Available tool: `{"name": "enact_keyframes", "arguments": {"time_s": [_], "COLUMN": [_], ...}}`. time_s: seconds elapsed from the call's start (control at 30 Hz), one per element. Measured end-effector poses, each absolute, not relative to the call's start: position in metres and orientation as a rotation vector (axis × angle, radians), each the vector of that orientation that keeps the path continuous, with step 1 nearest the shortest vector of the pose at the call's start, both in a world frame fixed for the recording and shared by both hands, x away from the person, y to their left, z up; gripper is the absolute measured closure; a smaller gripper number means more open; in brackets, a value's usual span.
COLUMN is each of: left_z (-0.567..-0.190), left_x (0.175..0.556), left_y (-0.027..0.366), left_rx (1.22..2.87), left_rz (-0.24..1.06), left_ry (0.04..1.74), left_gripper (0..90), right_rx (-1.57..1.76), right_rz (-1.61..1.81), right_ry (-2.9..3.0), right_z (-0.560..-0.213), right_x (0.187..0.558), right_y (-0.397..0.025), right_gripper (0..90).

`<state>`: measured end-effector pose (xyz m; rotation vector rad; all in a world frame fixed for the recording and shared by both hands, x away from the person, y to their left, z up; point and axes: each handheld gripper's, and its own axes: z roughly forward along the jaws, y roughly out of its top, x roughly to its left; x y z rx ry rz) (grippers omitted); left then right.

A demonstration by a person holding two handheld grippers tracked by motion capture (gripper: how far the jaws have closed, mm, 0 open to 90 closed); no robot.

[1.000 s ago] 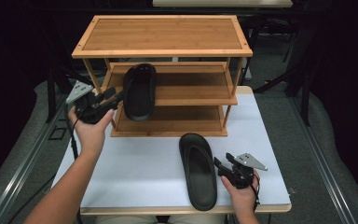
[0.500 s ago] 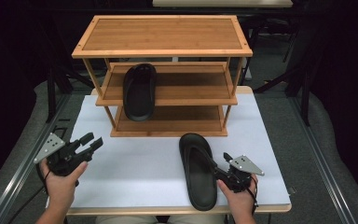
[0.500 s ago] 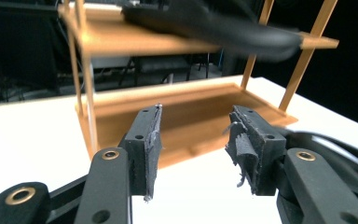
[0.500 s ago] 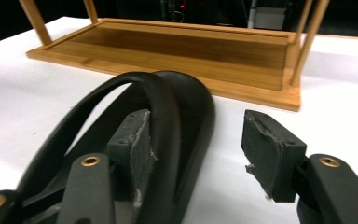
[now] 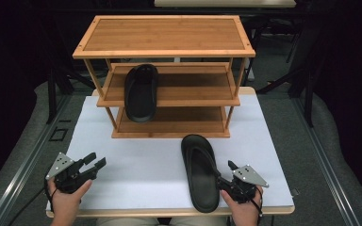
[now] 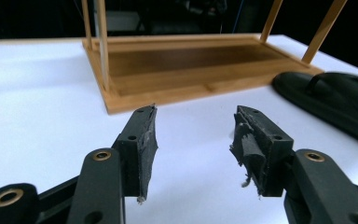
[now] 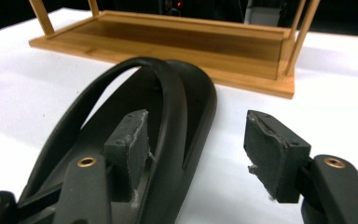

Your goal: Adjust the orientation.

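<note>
One black slipper [image 5: 140, 92] lies on the middle shelf of the wooden rack [image 5: 165, 33], toe toward me. A second black slipper [image 5: 200, 172] lies on the white table [image 5: 136, 150] in front of the rack. My right gripper [image 5: 224, 175] is open at its near right edge. In the right gripper view, my right gripper [image 7: 196, 125] has one jaw over the footbed of the slipper [image 7: 168, 93] and the other outside its rim. My left gripper [image 5: 95, 162] is open and empty at the table's near left. In the left gripper view, my left gripper [image 6: 193, 133] faces the rack's bottom shelf [image 6: 191, 60], with the table slipper [image 6: 335, 100] to the right.
The rack's top [image 5: 217, 35] and bottom shelf [image 5: 184, 120] hold nothing, and the right part of the middle shelf is bare. Dark floor and metal stands surround the table. The table's front edge runs just below both hands.
My left gripper let go of the slipper on the middle shelf and drew back to the table's near left. The right gripper stayed by the table slipper, edging slightly closer.
</note>
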<state>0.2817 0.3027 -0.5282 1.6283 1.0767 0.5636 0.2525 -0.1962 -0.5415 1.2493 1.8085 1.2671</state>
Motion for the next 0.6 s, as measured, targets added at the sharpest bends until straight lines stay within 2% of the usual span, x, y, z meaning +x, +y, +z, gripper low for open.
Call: {"name": "enact_keyframes", "arguments": {"time_s": [0.6], "left_z": [-0.538], "left_x": [0.286], "left_y": [0.290], "left_rx": [1.693], "left_rz": [0.521], "left_ry": [1.045], "left_gripper": [47.0], "right_rx": [1.301], "right_rz": [1.266], "right_ry": [1.908], "right_z": [-0.547], "right_x": [0.254], "right_y": [-0.192], "right_gripper": [54.0]}}
